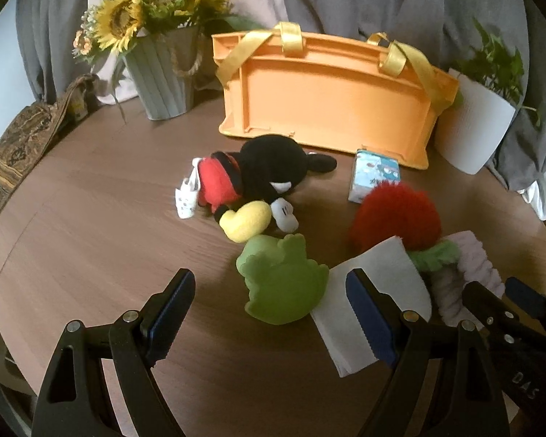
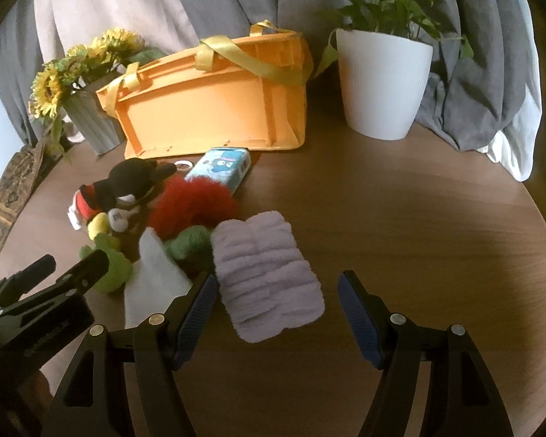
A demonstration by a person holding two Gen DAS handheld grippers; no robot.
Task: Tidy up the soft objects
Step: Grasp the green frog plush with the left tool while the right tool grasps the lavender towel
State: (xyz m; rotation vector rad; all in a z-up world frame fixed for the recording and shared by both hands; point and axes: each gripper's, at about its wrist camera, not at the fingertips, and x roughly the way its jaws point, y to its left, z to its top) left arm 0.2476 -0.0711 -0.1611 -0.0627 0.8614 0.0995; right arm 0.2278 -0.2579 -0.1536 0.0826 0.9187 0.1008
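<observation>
While both tools tilt down over the table [image 2: 418,200] with jaws spread and nothing in them, the left tool [image 1: 269,313] hangs by the frog [image 1: 284,284] and the right tool [image 2: 278,313] by the purple cloth [image 2: 265,276].

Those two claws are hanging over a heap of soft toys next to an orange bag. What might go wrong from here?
The green frog toy, white folded cloth and red fluffy toy overlap, so the open left gripper may drag a neighbour along.

The right gripper sits close beside the left; they might bump.

The lilac towel is floppy and may slip or unfold when lifted toward the orange bag.
</observation>
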